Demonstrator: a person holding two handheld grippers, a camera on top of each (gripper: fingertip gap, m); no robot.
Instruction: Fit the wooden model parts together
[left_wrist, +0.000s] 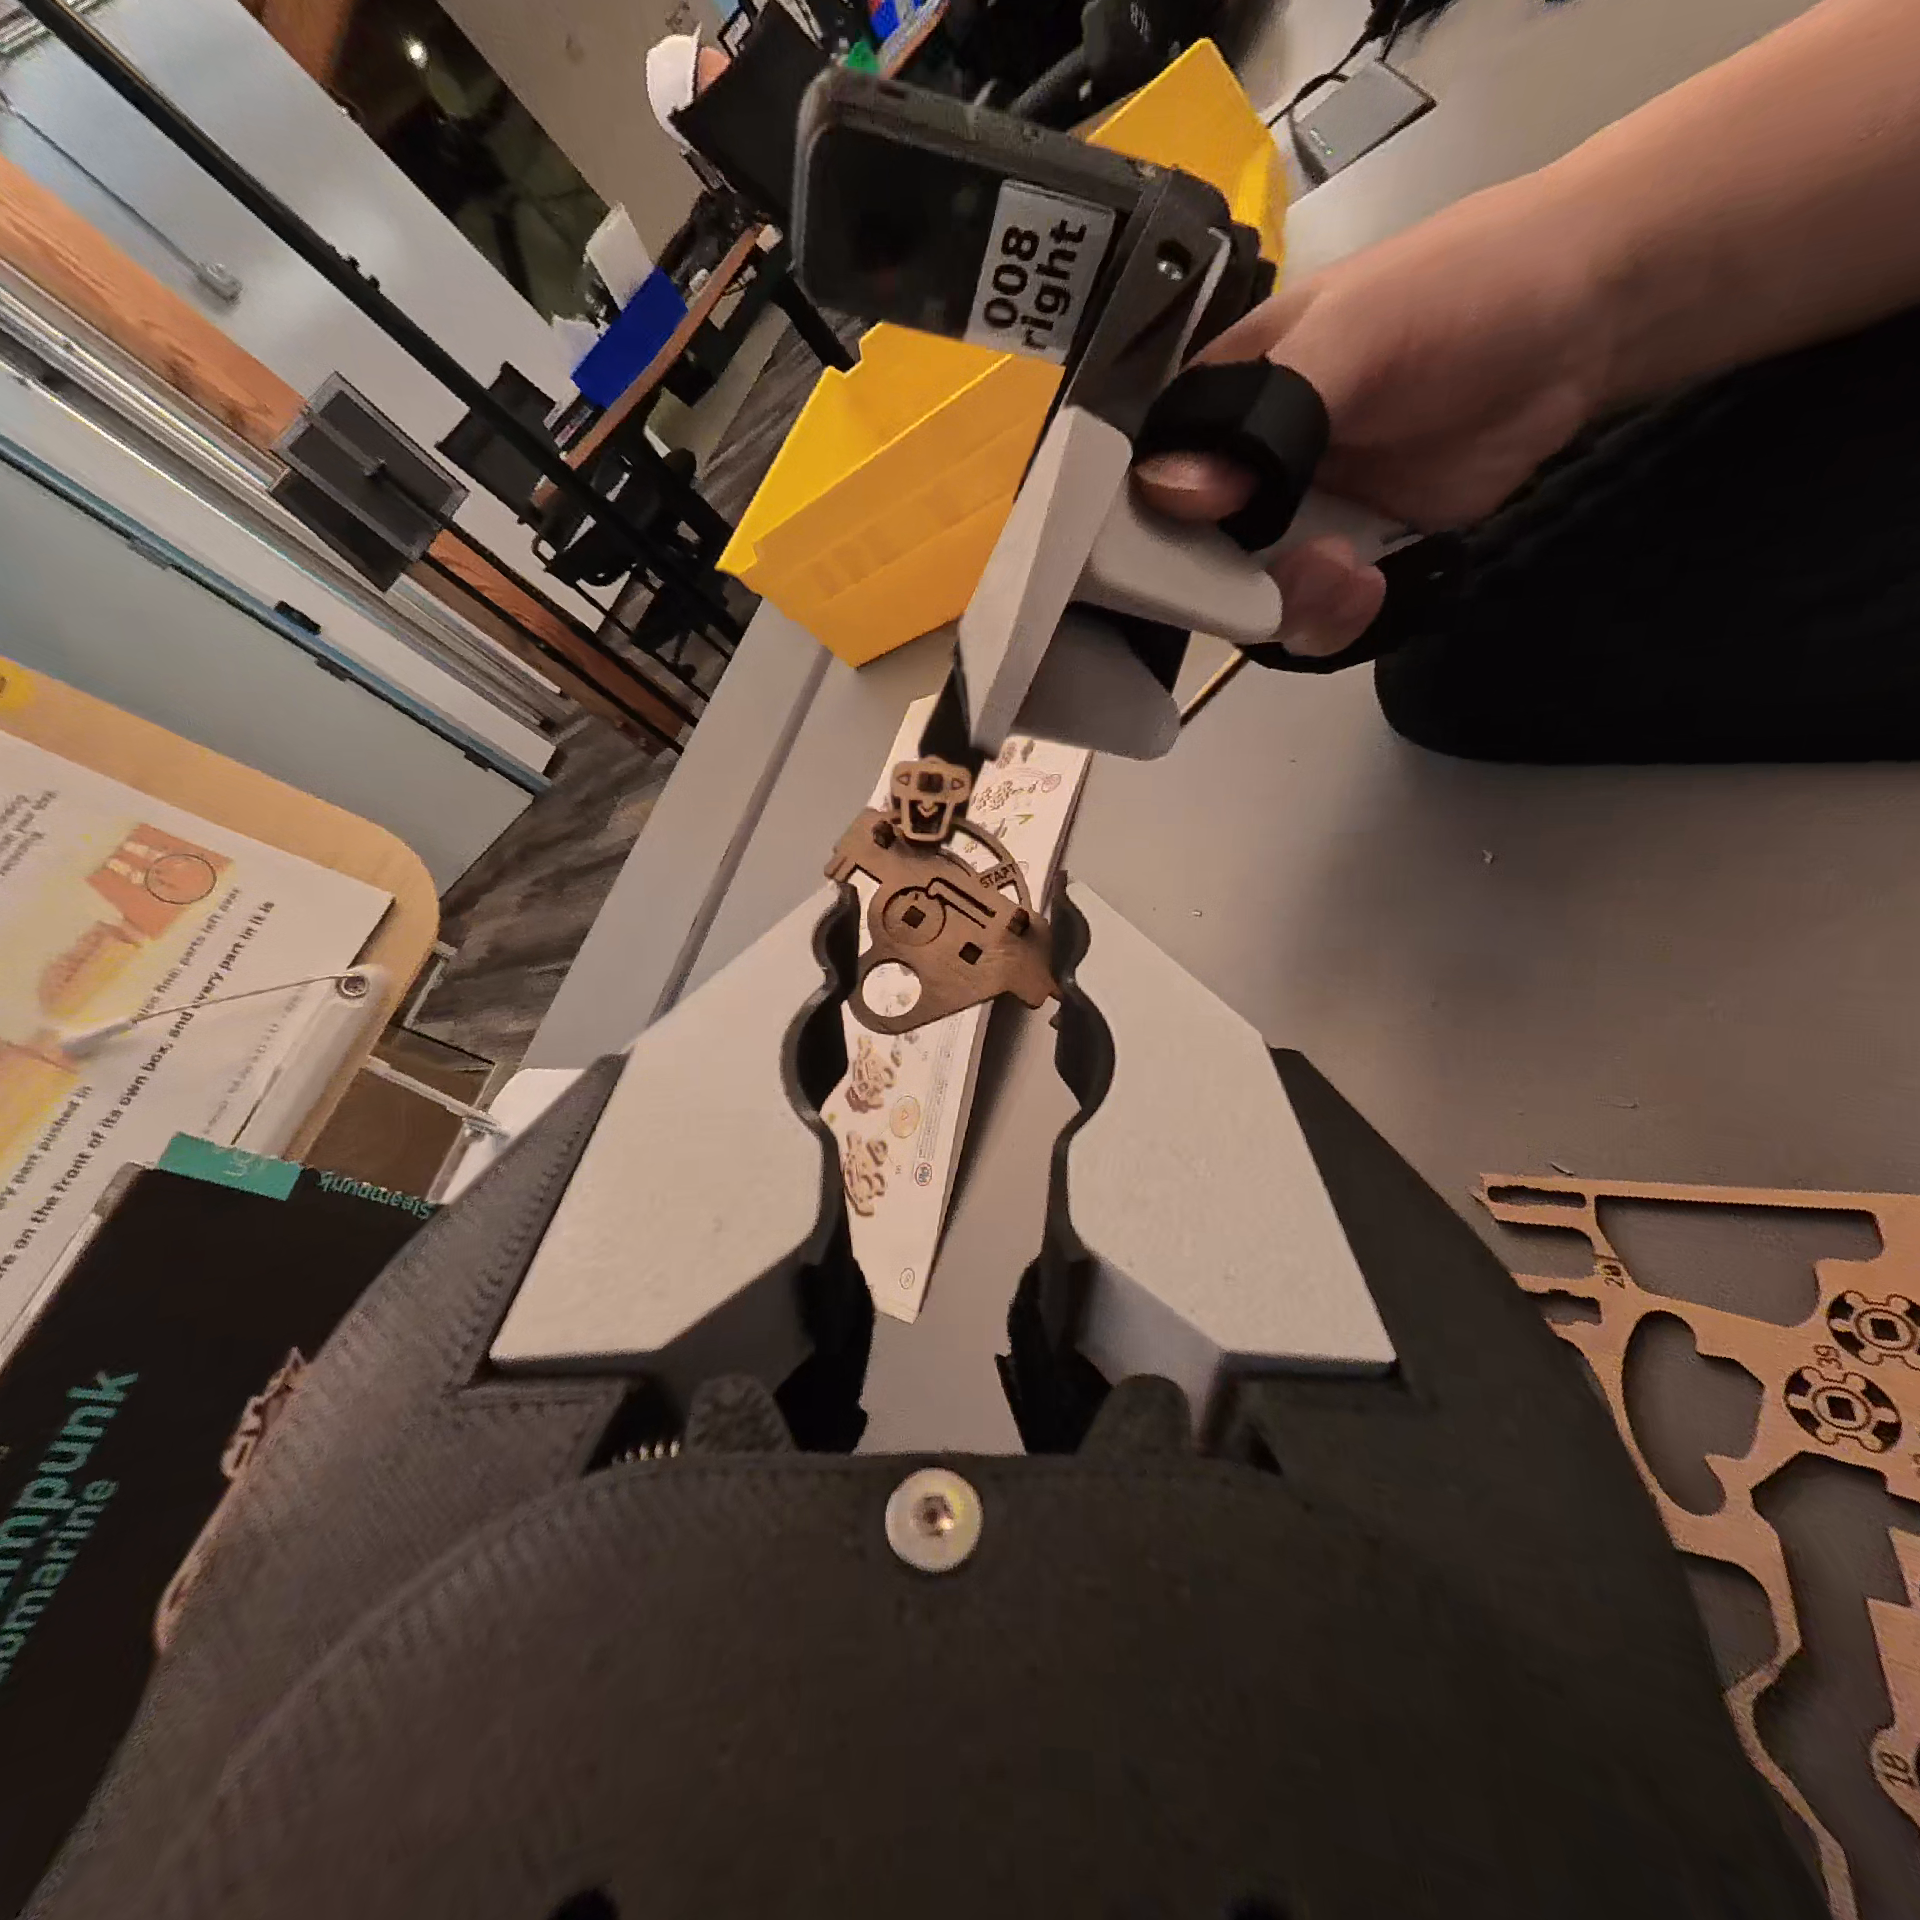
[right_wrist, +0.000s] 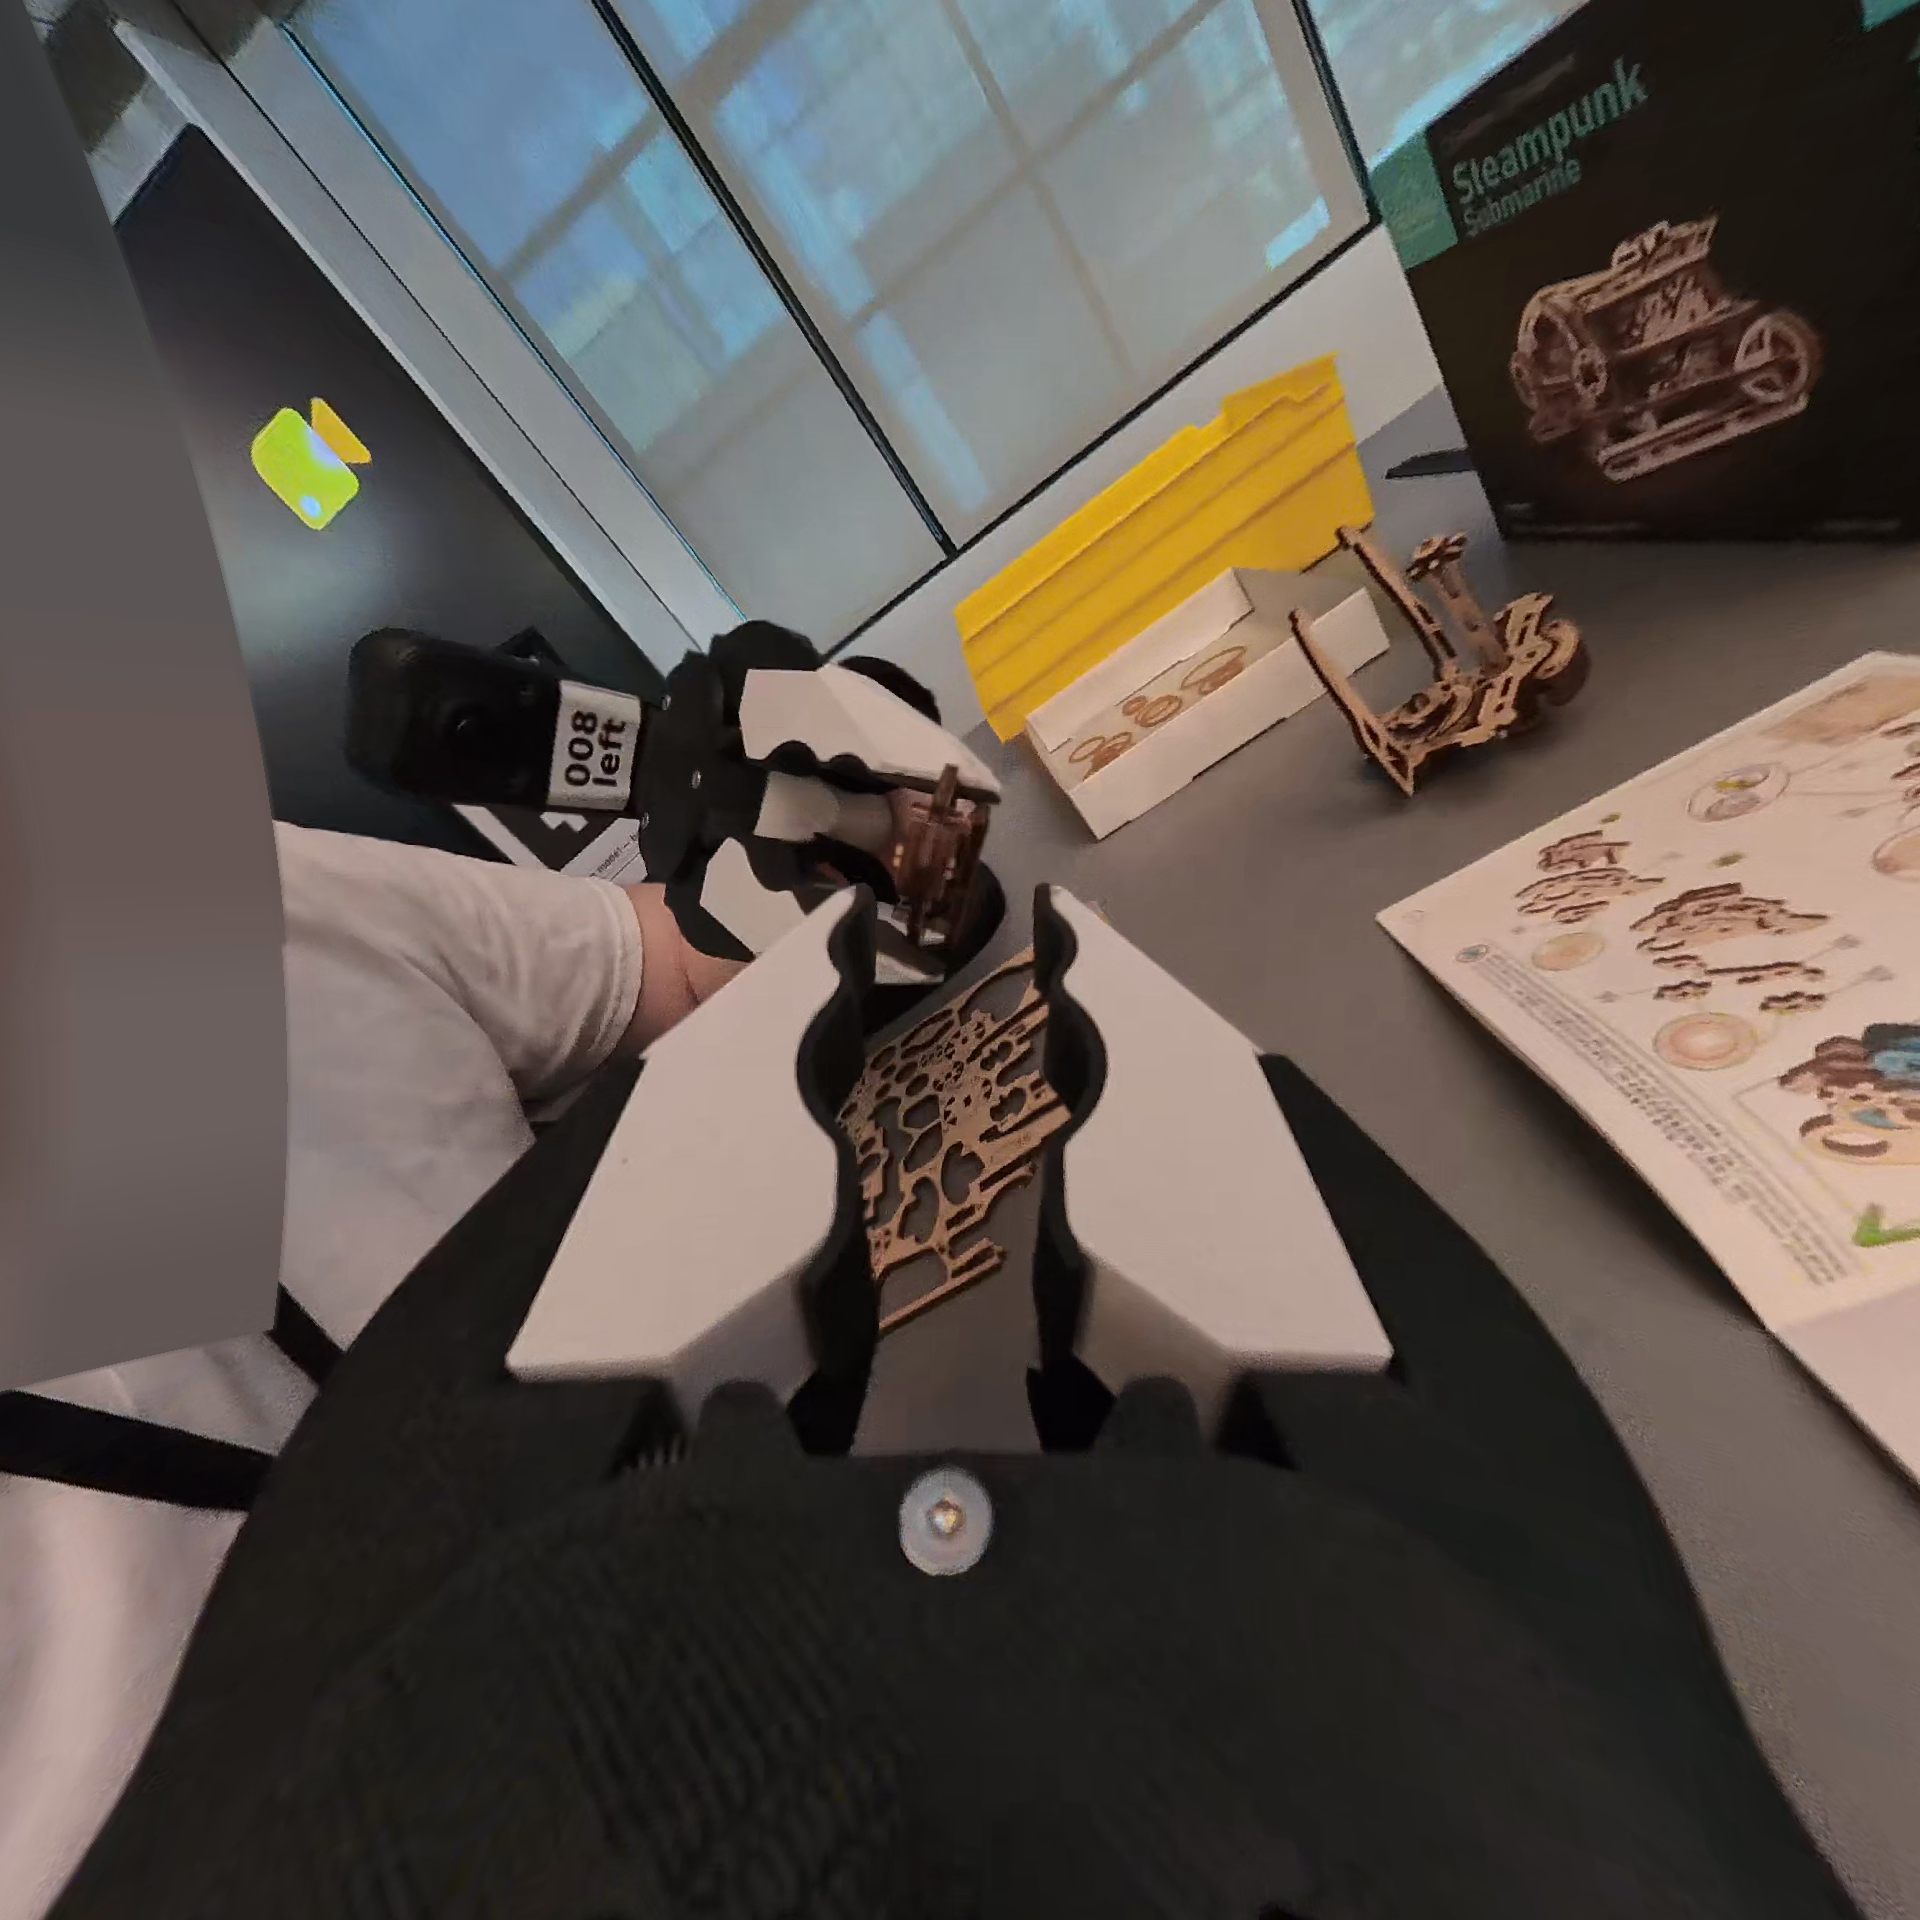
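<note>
Right gripper open above a cut-out wooden sheet on the grey table

The right gripper (right_wrist: 945, 935) holds its fingers apart over the wooden sheet (right_wrist: 951, 1132) lying flat on the table (right_wrist: 1299, 1195). Just beyond, the left gripper (right_wrist: 961, 831) grips a small dark wooden part (right_wrist: 935, 847). Toward the far edge stand a yellow bin (right_wrist: 1164, 582), a white tray (right_wrist: 1195, 727), a half-built wooden model (right_wrist: 1455, 665) and a dark box (right_wrist: 1683, 291); an instruction sheet (right_wrist: 1683, 997) lies at the right edge.

White-fingered black grippers (left_wrist: 951, 925), white sleeve (right_wrist: 416, 966)
</note>
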